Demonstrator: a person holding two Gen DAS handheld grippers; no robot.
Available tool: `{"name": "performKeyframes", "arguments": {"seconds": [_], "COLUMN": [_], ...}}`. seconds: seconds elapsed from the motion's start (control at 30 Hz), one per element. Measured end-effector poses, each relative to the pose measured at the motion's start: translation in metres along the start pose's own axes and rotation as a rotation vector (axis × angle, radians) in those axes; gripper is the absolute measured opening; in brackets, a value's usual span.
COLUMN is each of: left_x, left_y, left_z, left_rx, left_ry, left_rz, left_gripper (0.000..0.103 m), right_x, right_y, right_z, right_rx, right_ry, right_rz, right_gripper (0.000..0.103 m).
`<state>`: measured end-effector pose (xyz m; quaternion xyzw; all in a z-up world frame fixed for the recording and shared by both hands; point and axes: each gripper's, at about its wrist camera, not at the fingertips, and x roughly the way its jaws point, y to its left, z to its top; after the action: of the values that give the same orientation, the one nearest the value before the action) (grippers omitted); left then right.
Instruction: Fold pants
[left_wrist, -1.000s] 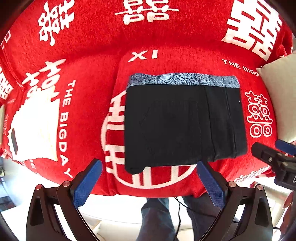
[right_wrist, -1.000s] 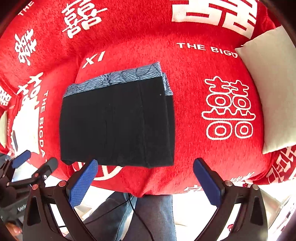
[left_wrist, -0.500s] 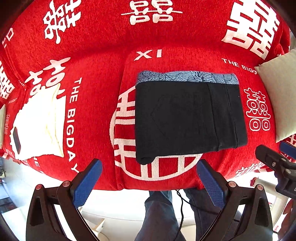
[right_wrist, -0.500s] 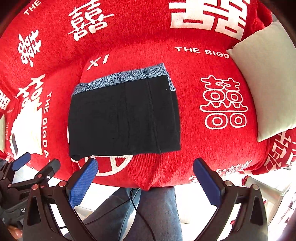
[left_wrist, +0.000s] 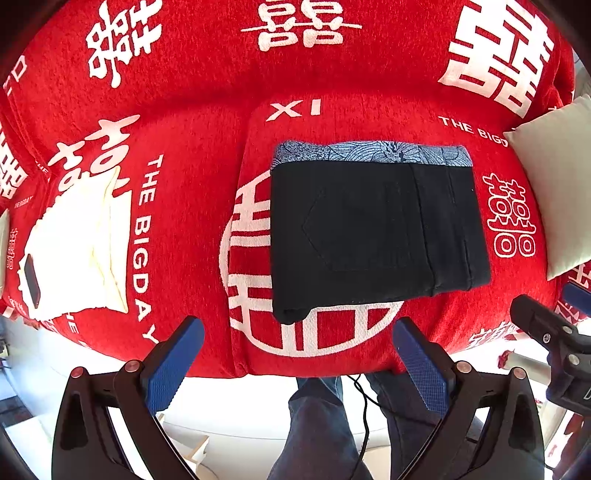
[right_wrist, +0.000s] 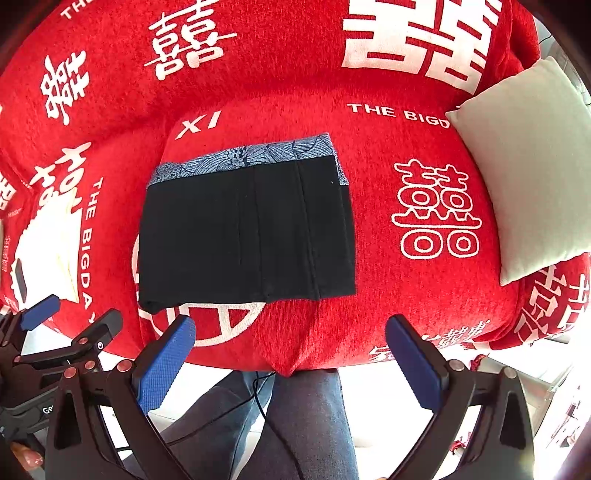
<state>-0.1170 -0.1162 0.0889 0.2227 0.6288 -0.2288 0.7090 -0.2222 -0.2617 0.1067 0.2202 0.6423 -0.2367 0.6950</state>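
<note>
From your left wrist camera, your left gripper stands spread wide with nothing between its blue pads, held off the front edge of the red sofa cover. The black pants lie folded at 12 o'clock over a blue patterned cloth. A white cloth sits at 9 o'clock, a pale cushion at 3.

From your right wrist camera, your right gripper is likewise released and empty; the pants lie at 11 o'clock, the cushion at 2.

matt black cloth pants lie on a fuzzy red woven cover.
</note>
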Motion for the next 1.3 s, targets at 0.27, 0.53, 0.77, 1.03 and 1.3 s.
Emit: {"name": "performKeyframes", "arguments": {"seconds": [0.27, 0.53, 0.77, 1.03, 1.3], "left_x": [-0.0026, -0.0033, -0.0029, -0.0028, -0.0033], "left_y": [-0.0003, -0.002, -0.002, -0.0017, -0.0033], "left_z": [0.0007, 0.0008, 0.0, 0.0006, 0.0013], "left_rx": [0.009, 0.014, 0.011, 0.003, -0.002], "left_ry": [-0.007, -0.009, -0.007, -0.009, -0.013], "left_rz": [-0.001, -0.001, -0.002, 0.005, 0.011], "left_gripper": [0.102, 0.102, 0.102, 0.102, 0.102], "right_x": [-0.0024, -0.003, -0.0016, -0.0017, -0.0007], "right_y": [0.0073, 0.0071, 0.0079, 0.0085, 0.0084], "right_z": [0.0001, 0.0001, -0.0001, 0.0011, 0.0021], "right_rx": [-0.01, -0.003, -0.01, -0.012, -0.014], "right_ry": [-0.005, -0.003, 0.0, 0.001, 0.002], "right_rz": [-0.004, -0.006, -0.008, -0.007, -0.001], "right_gripper": [0.103, 0.103, 0.103, 0.103, 0.103]}}
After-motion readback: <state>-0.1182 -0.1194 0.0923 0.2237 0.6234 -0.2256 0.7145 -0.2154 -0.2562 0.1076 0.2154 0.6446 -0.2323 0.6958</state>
